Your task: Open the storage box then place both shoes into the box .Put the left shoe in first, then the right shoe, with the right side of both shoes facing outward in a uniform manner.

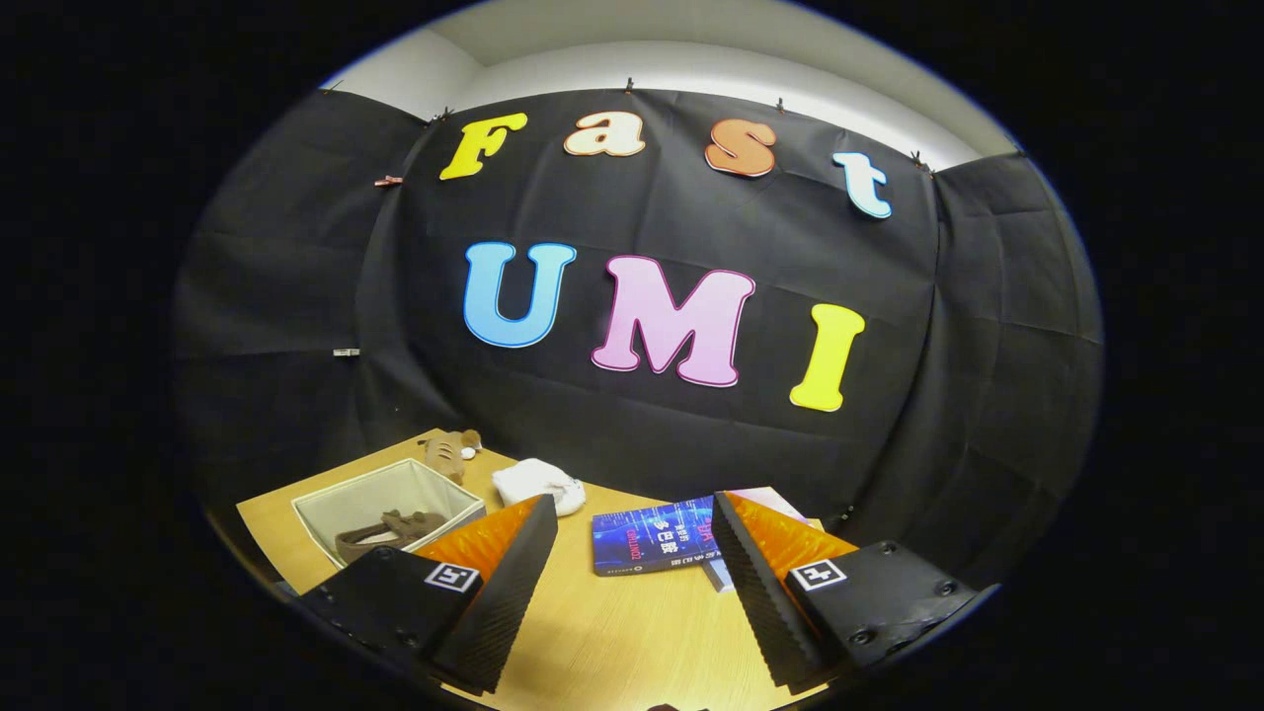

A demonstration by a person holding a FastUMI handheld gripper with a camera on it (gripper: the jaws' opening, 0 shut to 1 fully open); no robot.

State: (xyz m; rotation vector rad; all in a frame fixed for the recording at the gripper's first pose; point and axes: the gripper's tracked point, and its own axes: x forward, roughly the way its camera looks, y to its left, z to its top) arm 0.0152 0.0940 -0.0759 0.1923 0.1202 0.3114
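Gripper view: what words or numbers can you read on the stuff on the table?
Blue book: print on the cover, too small and blurred to read.
Square markers on the gripper: black-and-white patterns, no words. Its fingers stand open above the table, holding nothing.
Storage box: no writing seen.

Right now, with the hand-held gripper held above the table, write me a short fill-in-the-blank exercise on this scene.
1. The hand-held gripper has its fingers ____, with nothing between them.
2. The brown shoe lies ____ the grey fabric storage box.
3. The book with the blue cover lies flat on the wooden ____.
4. The white cloth lies between the storage box and the ____.

Missing words: open; inside; table; book
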